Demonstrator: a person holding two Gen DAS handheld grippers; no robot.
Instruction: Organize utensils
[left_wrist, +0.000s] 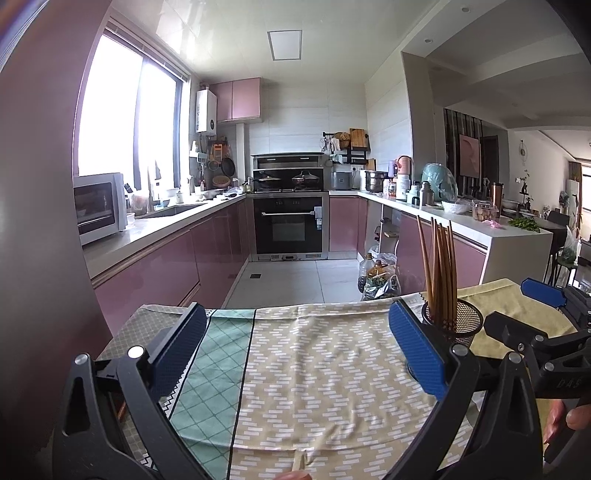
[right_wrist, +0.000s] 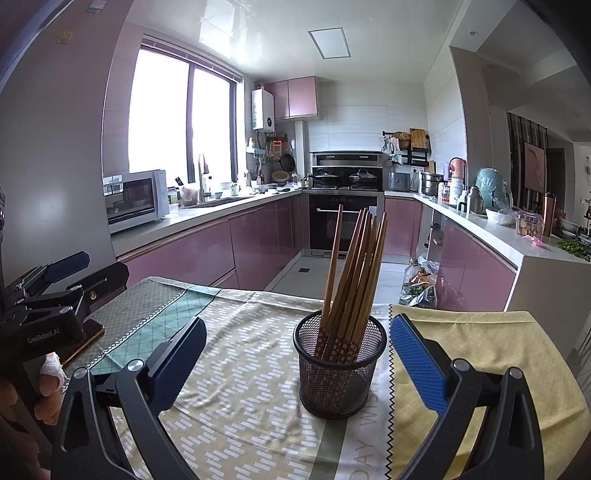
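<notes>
A black mesh cup (right_wrist: 338, 373) stands upright on the patterned tablecloth (right_wrist: 236, 406), holding several brown chopsticks (right_wrist: 354, 273) that lean up and to the right. My right gripper (right_wrist: 297, 360) is open and empty, with the cup between and just ahead of its blue pads. In the left wrist view the cup (left_wrist: 456, 321) and chopsticks (left_wrist: 439, 269) sit at the right, behind my right finger pad. My left gripper (left_wrist: 295, 356) is open and empty above bare cloth (left_wrist: 314, 369). Each gripper shows at the edge of the other's view.
The table's far edge drops to the kitchen floor (left_wrist: 288, 280). Pink cabinets and counters run on both sides, with an oven (left_wrist: 290, 225) at the back. A yellow cloth (right_wrist: 480, 354) covers the table's right part. Bags and bottles (right_wrist: 421, 284) stand on the floor.
</notes>
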